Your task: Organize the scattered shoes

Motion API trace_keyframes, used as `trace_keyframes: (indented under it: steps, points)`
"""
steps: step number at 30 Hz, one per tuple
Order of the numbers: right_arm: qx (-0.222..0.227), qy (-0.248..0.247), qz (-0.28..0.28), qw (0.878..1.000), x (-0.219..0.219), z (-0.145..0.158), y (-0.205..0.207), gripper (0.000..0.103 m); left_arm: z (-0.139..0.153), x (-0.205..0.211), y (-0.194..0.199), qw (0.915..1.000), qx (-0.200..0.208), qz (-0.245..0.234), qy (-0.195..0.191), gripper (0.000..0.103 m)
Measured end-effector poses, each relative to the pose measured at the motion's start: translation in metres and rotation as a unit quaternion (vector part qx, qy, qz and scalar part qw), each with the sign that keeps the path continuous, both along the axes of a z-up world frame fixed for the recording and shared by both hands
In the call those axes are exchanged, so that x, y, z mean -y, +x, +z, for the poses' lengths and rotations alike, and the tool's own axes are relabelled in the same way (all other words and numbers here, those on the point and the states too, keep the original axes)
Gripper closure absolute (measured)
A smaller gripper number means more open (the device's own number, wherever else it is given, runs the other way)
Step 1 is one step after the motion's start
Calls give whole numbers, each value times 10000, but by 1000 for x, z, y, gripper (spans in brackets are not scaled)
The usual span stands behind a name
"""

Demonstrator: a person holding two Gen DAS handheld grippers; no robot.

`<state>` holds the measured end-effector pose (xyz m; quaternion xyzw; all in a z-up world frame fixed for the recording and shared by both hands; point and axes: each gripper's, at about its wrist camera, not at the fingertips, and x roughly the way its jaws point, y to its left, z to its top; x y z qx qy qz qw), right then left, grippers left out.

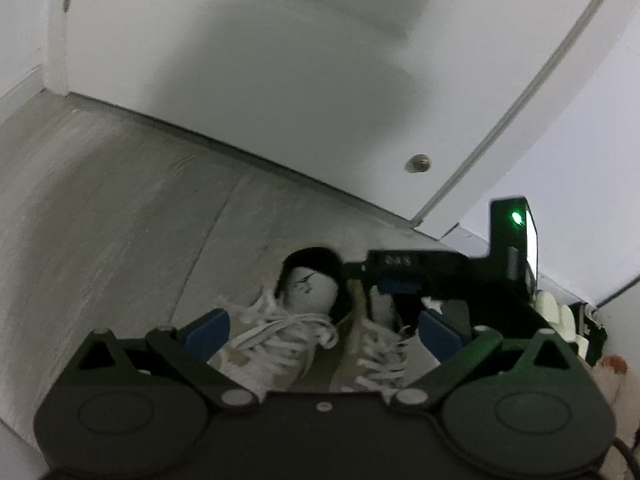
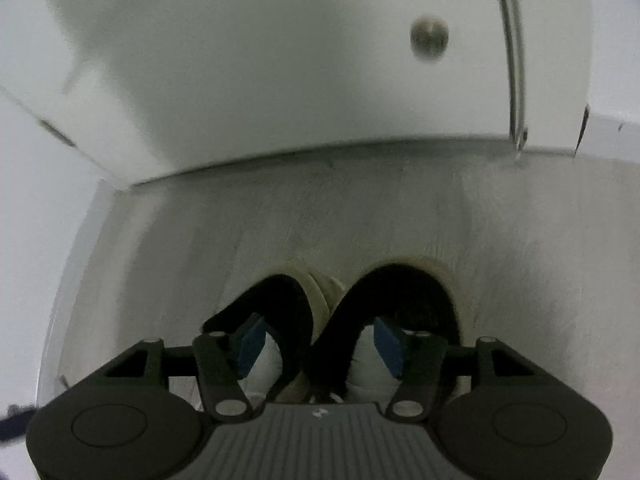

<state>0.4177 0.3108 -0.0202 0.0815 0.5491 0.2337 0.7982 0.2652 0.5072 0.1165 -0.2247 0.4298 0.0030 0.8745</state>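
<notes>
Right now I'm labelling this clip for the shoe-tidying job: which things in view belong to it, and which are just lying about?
Belongs to the job:
- pair of sneakers, side by side on the floor
- right gripper, one finger in each shoe opening
- left gripper, open above the laces

Just there:
- white door with round knob
- fuzzy items at the right edge, too blurred to name
</notes>
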Motion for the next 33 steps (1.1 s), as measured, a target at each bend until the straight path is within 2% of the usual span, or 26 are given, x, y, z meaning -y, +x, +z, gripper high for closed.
trace_keyframes:
  steps: [1, 3, 7, 10, 12, 14, 18, 21, 24, 27, 29, 30, 32, 33]
  points:
    - [127, -261, 22, 9996, -14, -1, 2, 37, -1, -2, -1, 10000, 2, 30, -13, 1]
    - [287, -580, 90, 9979, -33, -1, 5, 37, -1, -4, -4, 10000, -1, 77, -34, 1]
    - [118, -1207, -53, 9926, -57, -17, 16, 36, -4, -7, -7, 9999, -18, 166, 29, 1]
    - [59, -1499, -304, 9882, -69, -36, 25, 38, -6, -8, -12, 9997, -7, 247, 56, 1]
    - [368, -1745, -321, 9834, -78, -40, 20, 40, -8, -8, -15, 9996, 10, 295, 52, 1]
    - [733, -1817, -357, 9800, -82, -39, 9, 52, -8, -8, -20, 9993, 20, 358, 74, 1]
    - [1514, -1551, -454, 9752, -73, -33, -22, 55, -7, -4, -31, 9985, 144, 500, 142, 1]
    - [2180, -1303, -510, 9659, -61, -18, -49, 56, -6, 2, -42, 9973, 285, 651, 209, 1]
    - [2895, -1085, -500, 9497, -44, 3, -84, 56, -5, 14, -58, 9948, 515, 806, 358, 1]
    - [3554, -1031, -481, 9278, -31, 24, -119, 56, -1, 26, -77, 9915, 809, 911, 451, 1]
    - [4092, -1065, -475, 9050, -19, 41, -147, 56, 1, 37, -95, 9879, 1056, 993, 548, 1]
    - [4252, -1080, -467, 8974, -15, 45, -153, 55, 2, 44, -105, 9857, 1186, 1026, 618, 1]
    - [4875, -1094, -448, 8651, 2, 61, -178, 54, 3, 59, -128, 9813, 1414, 1077, 742, 1]
    - [5077, -1090, -463, 8534, 9, 67, -185, 54, 3, 65, -138, 9796, 1499, 1104, 762, 1]
